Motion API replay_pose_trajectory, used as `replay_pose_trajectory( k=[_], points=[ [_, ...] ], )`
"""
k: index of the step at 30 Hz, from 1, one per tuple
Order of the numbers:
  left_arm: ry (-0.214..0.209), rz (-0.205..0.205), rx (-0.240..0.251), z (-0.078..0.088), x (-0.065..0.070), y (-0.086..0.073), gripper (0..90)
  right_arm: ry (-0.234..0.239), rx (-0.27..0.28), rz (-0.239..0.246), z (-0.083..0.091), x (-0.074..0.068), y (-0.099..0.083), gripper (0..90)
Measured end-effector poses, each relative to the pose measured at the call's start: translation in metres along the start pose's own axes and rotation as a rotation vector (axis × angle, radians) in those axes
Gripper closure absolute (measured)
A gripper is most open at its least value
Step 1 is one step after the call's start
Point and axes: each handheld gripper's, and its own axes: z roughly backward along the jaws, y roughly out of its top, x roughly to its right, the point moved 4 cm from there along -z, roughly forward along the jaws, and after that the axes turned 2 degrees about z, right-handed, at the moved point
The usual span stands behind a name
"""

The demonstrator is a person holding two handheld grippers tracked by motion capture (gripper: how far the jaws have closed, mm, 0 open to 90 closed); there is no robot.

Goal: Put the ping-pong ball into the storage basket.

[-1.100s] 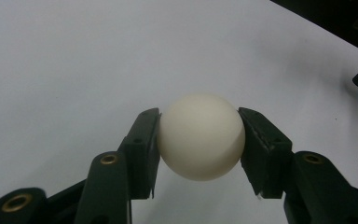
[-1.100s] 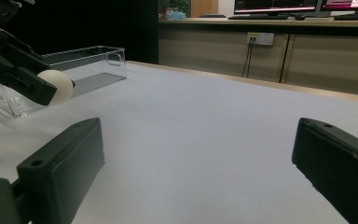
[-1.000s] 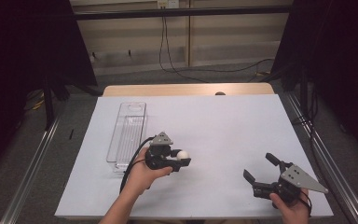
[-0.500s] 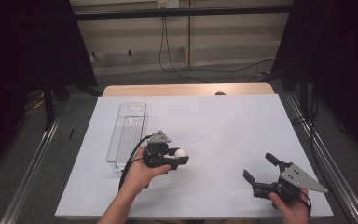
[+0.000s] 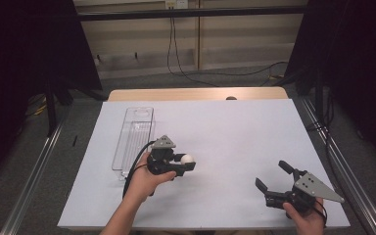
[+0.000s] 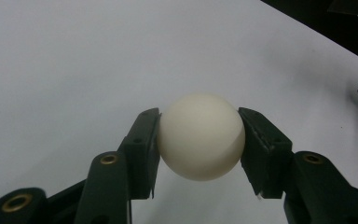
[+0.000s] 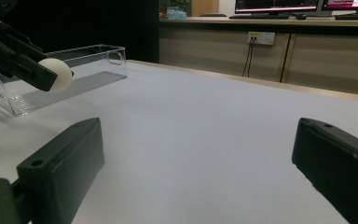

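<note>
White table (image 5: 235,132), clear tray (image 5: 134,137) at left.
My left gripper (image 5: 185,163) pinches the white ball (image 5: 187,158) just right of the tray, its long axis running away from me; right gripper (image 5: 273,177) spread, empty, well apart.

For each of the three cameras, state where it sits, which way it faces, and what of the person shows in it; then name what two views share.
High view: fixed above the person's side, looking forward and down on the white-covered table; both forearms enter from below, with the left gripper and the right gripper.
Left gripper view: rides the left gripper, looking along its black jaws, shut on the small white ball.
Right gripper view: rides the right gripper, low over the table, jaws open.
Shared: the high and right gripper views both show the clear plastic tray and the ball.
</note>
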Motion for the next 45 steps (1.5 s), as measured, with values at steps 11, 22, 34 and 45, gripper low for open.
replay_pose_trajectory(
  k=[11,22,34,45],
  points=[
    [0.012,0.004,0.010,0.005,-0.004,0.002,51.0,0.001,0.001,0.008,0.000,0.000,0.000,1.6],
    [0.015,0.017,0.007,0.011,-0.007,0.004,51.1,0.004,0.000,0.009,0.000,0.000,0.000,1.6],
    [0.023,0.037,0.018,0.016,-0.010,0.005,51.1,0.005,-0.001,0.008,0.000,0.000,0.000,1.7],
    [0.036,0.052,0.016,0.019,-0.014,0.006,51.1,0.003,0.000,0.004,0.000,0.000,0.000,1.7]
  ],
)
